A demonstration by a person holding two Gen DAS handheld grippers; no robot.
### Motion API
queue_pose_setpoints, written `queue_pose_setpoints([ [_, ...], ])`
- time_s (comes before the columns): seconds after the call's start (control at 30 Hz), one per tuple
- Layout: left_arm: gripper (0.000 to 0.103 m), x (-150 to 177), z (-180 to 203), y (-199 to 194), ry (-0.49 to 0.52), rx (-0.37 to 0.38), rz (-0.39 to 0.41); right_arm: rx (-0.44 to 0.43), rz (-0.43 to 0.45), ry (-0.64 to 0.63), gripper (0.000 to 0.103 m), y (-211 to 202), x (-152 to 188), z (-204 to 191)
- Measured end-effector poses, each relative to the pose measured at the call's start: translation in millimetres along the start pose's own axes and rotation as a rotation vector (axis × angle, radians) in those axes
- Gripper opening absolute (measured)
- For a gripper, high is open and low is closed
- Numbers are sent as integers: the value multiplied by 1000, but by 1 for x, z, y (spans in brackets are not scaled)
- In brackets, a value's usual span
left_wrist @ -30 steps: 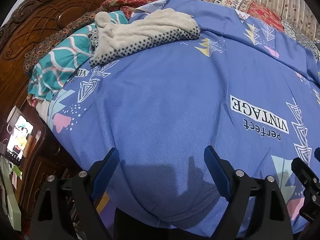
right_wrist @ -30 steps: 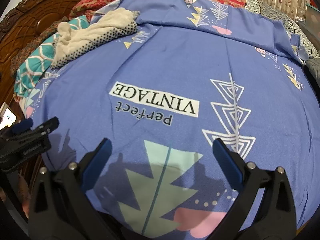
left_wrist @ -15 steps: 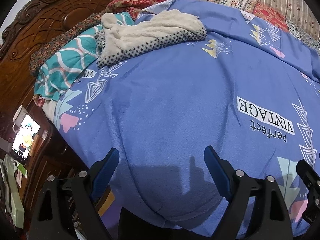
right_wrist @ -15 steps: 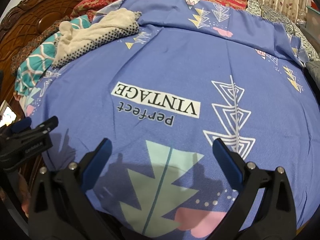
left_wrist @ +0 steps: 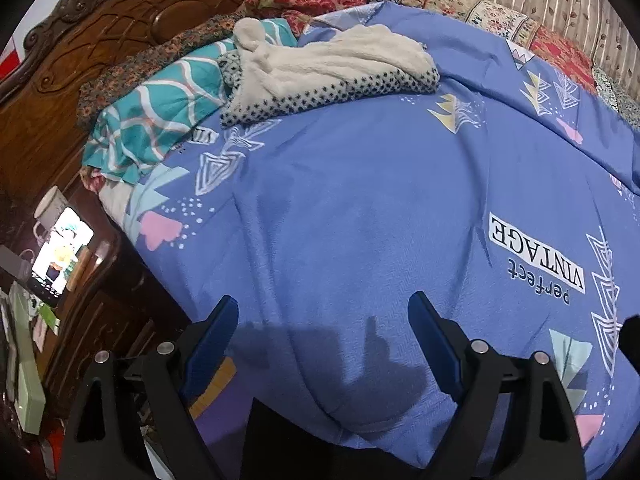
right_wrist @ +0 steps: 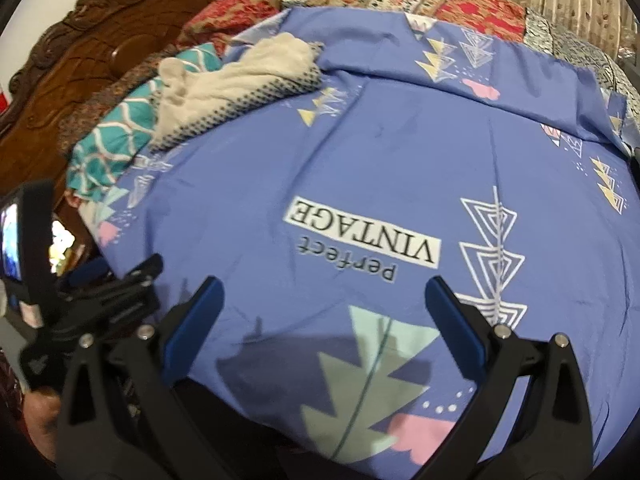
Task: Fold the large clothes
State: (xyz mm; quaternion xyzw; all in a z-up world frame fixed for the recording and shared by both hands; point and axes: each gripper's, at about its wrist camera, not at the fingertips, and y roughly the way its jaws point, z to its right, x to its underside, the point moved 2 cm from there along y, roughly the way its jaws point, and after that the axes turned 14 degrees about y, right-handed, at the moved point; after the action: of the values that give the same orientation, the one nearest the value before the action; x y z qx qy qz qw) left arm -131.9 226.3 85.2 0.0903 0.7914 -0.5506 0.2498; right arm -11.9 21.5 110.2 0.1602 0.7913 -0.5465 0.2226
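Note:
A cream fleece garment point(left_wrist: 332, 60) with a black-dotted lining lies crumpled at the far left of the bed, partly on the blue printed sheet point(left_wrist: 360, 200). The right wrist view shows the same garment point(right_wrist: 240, 76) and sheet point(right_wrist: 400, 152). My left gripper point(left_wrist: 322, 304) hangs open over the sheet's near edge, far from the garment, with nothing between its fingers. To its right, my right gripper point(right_wrist: 323, 284) is open above the sheet, also empty. The left gripper point(right_wrist: 112, 292) shows at the lower left of the right wrist view.
A carved wooden headboard point(left_wrist: 100, 32) runs along the left. A teal patterned pillow point(left_wrist: 160, 120) lies beside the garment. A patchwork quilt point(left_wrist: 440, 0) lines the far side under a curtain. A phone with a lit screen point(left_wrist: 60, 256) stands on the bedside cabinet.
The right gripper has risen and drawn back, so more of the bed and the left gripper show. The left view has rolled slightly. Both grippers stay open.

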Motion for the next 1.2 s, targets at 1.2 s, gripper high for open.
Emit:
queue_pose_setpoints([
  [1.2,107,-3,-28,-45,-71,-99,118,-44,178,-145,97,-49,17,-36],
])
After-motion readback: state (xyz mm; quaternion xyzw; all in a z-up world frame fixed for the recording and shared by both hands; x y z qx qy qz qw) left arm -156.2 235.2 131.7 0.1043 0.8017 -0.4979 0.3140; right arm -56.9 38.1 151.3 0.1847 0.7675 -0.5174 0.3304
